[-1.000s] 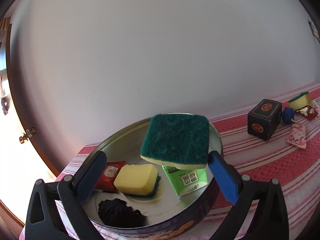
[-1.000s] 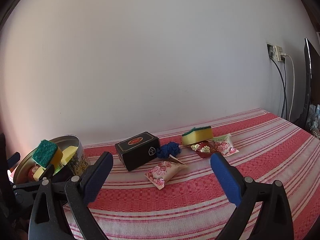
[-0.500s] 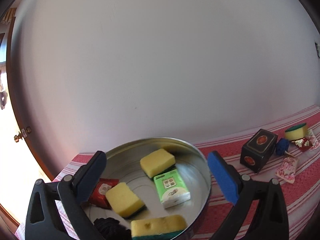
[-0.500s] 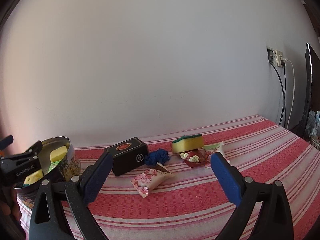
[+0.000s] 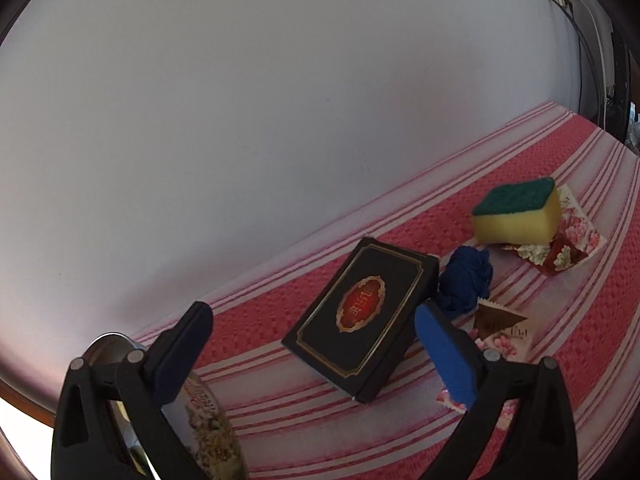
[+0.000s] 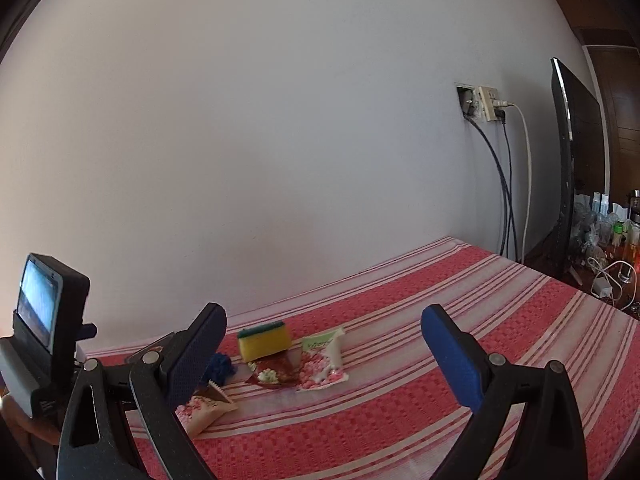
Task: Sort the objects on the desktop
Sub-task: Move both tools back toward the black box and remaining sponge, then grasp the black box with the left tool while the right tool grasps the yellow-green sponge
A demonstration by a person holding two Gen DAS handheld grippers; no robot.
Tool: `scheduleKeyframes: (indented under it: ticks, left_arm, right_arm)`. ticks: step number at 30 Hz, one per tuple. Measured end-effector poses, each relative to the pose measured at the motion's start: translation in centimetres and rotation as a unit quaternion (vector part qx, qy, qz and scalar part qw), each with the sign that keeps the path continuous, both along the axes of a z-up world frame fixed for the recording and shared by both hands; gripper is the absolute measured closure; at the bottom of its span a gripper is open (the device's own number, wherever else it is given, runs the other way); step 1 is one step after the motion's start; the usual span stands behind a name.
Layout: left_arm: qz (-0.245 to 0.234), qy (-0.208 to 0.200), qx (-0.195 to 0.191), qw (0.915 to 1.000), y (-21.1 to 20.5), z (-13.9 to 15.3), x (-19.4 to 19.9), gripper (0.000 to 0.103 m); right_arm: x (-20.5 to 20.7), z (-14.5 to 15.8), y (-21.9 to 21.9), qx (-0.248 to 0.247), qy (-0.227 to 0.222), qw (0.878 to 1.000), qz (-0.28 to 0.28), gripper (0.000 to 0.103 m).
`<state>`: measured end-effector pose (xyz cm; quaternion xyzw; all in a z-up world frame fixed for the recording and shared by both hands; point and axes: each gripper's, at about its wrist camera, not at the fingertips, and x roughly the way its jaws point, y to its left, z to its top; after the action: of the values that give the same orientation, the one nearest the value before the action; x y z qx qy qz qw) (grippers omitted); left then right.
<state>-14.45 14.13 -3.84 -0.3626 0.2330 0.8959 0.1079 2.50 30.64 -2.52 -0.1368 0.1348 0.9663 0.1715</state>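
The left gripper [image 5: 308,354] stands wide open with nothing between its jaws, and the black box [image 5: 360,318] lies straight ahead of it on the striped cloth [image 5: 560,360], tilted, one long edge close to the right-hand blue pad. The box looks stiff and light, cardboard with smooth printed faces, so I judge it wants a firm pinch across its narrow width, on the two long sides, or it may slip or twist.

Just past the right pad sits a soft blue ball of yarn [image 5: 464,280], and beyond that a sponge [image 5: 516,216] resting on some flowered packets [image 5: 560,248]. Those would squash easily and need little force. The round tin [image 5: 200,420] is low and behind the left pad, only its printed wall showing.

The right gripper [image 6: 320,358] is also fully open and empty, held above the cloth with the sponge and packets ahead between its jaws.

Half a second ago the left gripper looked down into the tin, with sponges and a green pack inside. It has now swung away to face the box.
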Motion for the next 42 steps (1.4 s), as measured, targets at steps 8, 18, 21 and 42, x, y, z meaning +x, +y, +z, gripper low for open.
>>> scheduleKeyframes:
  ticks: [8, 18, 21, 42]
  left_arm:
    - [0.036, -0.064, -0.012, 0.9972, 0.9, -3.4, -3.9, 0.003]
    - [0.084, -0.062, 0.116, 0.9877, -0.8, -2.7, -1.6, 0.046]
    - [0.089, -0.021, 0.164, 0.9822, -1.9, -0.3, 2.4, 0.045]
    - [0.109, 0.135, 0.191, 0.966, -7.3, 2.1, 14.5, 0.039]
  right_arm:
    - [0.6, 0.0, 3.6, -0.079, 0.003, 0.996, -0.031, 0.003]
    - [-0.3, -0.3, 4.0, -0.057, -0.017, 0.998, -0.027, 0.003]
    - [-1.2, -0.9, 4.1, -0.063, -0.031, 0.998, -0.001, 0.003]
    - [-19.5, -6.7, -3.0, 0.094, -0.28, 0.942, 0.161, 0.01]
